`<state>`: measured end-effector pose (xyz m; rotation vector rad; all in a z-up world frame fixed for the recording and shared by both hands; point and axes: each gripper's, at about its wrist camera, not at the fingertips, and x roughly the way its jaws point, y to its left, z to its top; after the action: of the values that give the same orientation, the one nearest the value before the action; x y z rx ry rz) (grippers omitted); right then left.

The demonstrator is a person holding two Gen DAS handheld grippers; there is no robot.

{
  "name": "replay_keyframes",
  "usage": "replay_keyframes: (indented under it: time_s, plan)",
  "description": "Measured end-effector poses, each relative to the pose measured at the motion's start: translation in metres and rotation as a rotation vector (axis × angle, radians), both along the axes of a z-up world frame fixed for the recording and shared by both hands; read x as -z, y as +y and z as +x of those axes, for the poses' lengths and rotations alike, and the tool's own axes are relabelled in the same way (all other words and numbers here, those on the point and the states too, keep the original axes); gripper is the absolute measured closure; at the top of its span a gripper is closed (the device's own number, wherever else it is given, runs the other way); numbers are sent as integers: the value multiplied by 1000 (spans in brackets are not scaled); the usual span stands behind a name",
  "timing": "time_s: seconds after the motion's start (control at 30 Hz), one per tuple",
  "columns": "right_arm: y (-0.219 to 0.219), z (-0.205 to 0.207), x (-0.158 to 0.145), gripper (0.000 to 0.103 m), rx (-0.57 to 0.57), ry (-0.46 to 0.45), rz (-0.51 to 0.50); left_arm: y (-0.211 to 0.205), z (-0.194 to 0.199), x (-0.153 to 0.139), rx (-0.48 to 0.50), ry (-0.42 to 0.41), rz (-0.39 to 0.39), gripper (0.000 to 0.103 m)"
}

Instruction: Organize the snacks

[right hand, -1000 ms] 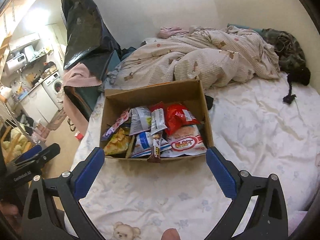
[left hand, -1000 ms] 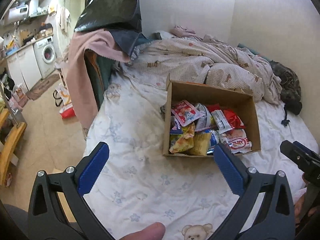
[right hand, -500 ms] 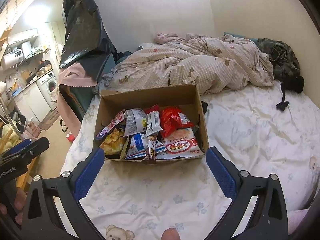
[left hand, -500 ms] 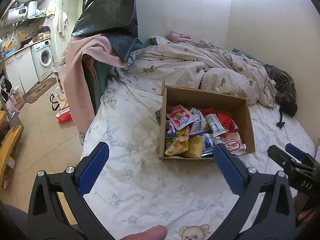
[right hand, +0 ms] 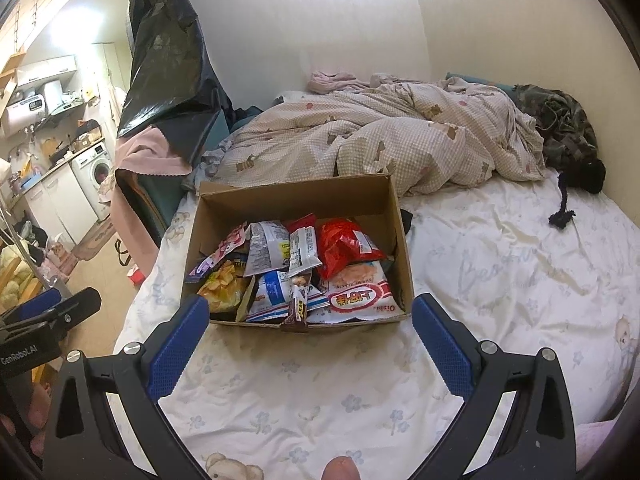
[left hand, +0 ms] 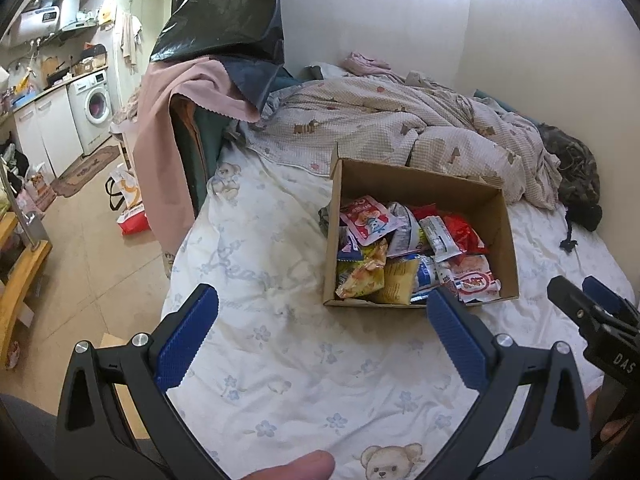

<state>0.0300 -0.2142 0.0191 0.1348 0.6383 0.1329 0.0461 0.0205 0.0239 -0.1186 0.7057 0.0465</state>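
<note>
- Two wrist views are what we are working from, and we are starting with the left one: our left gripper [left hand: 320, 316] is hovering over the bed sheet [left hand: 280, 360] with its blue pads spread wide and nothing between them.
- We are seeing the cardboard box [left hand: 506, 240] sitting on the sheet, ahead and to the right of that gripper, with its top open.
- We are finding the snacks piled inside the box: a pink pouch [left hand: 368, 220] is lying at the far left, a yellow packet [left hand: 362, 276] is sitting at the near left, and a red bag [left hand: 464, 232] is resting toward the right.
- We are catching our right gripper [left hand: 592, 312] at the right edge of this view, near the box's near right corner; from here we cannot tell how its fingers stand.
- We are noticing a rumpled checked quilt [left hand: 400, 120] lying beyond the box.
- Moving to the right wrist view, we are holding our right gripper [right hand: 310, 330] just short of the box [right hand: 296, 196], pads wide apart and empty.
- We are looking at the red bag [right hand: 344, 244] at the far right of the pile, a white packet with a red label [right hand: 356, 296] lying at the near right, and a small dark bar [right hand: 299, 304] leaning over the near wall.
- We are seeing the left gripper [right hand: 52, 312] at the left edge, beside the bed, and the sheet [right hand: 500, 272] stretching bare to the right of the box.
</note>
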Motion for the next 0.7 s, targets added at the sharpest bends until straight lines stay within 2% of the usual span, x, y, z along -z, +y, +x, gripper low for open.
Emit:
replay_keyframes:
  time_s: [0.27, 0.7]
  plan:
    - [7, -1, 3, 0, -10, 1, -33, -1, 4, 3, -8, 15, 10, 0]
    - [3, 5, 10, 0, -3, 40, 5, 3, 7, 8, -11, 47, -19, 0]
